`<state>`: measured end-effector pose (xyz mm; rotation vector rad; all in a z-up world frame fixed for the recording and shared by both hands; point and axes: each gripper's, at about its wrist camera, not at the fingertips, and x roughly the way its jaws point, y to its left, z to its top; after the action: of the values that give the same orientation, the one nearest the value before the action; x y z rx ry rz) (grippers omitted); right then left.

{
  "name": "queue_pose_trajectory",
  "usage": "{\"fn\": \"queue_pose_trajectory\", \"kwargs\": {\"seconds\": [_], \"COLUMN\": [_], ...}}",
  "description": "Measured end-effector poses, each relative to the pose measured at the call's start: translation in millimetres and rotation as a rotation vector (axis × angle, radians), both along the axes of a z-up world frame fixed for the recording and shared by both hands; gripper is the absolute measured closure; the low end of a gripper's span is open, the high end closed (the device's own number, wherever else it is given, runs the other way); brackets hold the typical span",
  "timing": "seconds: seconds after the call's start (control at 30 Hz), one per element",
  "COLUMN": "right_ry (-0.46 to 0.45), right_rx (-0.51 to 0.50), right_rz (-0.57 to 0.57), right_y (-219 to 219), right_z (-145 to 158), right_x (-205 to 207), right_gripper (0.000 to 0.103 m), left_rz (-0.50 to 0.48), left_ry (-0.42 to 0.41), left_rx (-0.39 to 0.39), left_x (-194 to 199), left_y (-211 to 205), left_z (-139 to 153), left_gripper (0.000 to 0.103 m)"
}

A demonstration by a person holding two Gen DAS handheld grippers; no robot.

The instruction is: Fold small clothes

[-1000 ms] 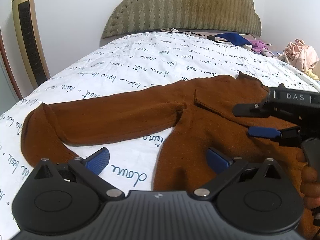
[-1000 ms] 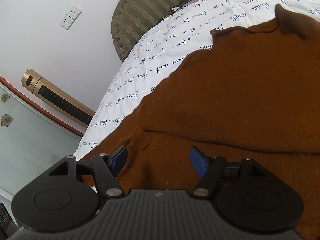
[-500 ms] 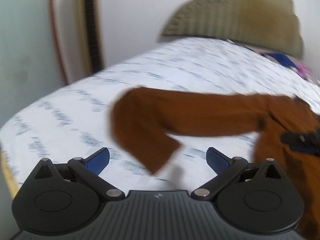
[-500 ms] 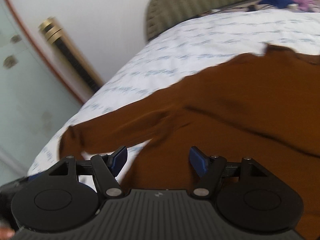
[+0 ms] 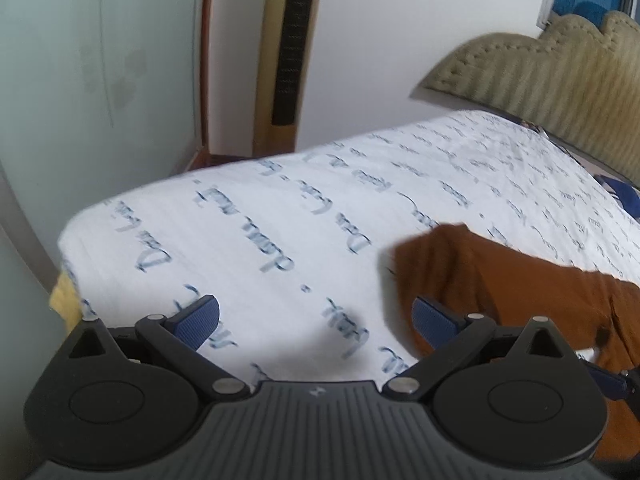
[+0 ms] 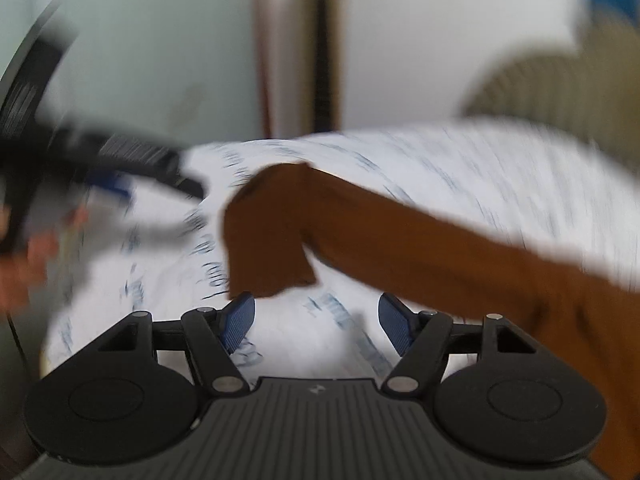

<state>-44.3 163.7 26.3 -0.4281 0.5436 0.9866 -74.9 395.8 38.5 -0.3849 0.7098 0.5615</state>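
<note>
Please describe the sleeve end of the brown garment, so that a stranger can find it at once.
Look at the bed sheet, white with blue handwriting. A brown sleeve stretches across it, and the sleeve end is folded back on itself. It is the only brown thing on the sheet.

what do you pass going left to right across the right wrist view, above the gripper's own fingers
left gripper held in a hand → folded-back cuff of the brown sleeve → rest of the sleeve running off to the right over the printed white bedsheet → olive headboard
</note>
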Motion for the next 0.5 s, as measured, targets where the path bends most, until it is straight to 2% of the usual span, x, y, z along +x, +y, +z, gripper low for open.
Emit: {"fn": "queue_pose_trajectory", "kwargs": {"seconds": [0.1, 0.23, 0.33, 0.43, 0.5], "right_ry": [-0.006, -0.038, -0.008, 0.044, 0.106], "right_rx": [-0.037, -0.086, -0.09, -0.046, -0.004], "right_rz": [0.072, 0.087, 0.075, 0.04, 0.017], "right_y": [19, 39, 45, 44, 43], "right_z": [-4, -16, -21, -17, -13], "right_x": [-7, -9, 0, 7, 18], "right_gripper": [0.04, 0.047, 0.063, 0.092, 0.093], "left_rz": [0.017, 0.028, 0.035, 0.043, 0.045], "left_ry": [-0.006, -0.003, 0.006, 0.014, 0.016], "left_rx": [-0.008, -0.027, -0.037, -0.04, -0.04], "left_x": [-2, -4, -5, -7, -7], "left_y": [6, 11, 12, 13, 13], "left_z": [0, -5, -10, -13, -14], "left_gripper": [0.0, 0.0, 0.0, 0.0, 0.0]}}
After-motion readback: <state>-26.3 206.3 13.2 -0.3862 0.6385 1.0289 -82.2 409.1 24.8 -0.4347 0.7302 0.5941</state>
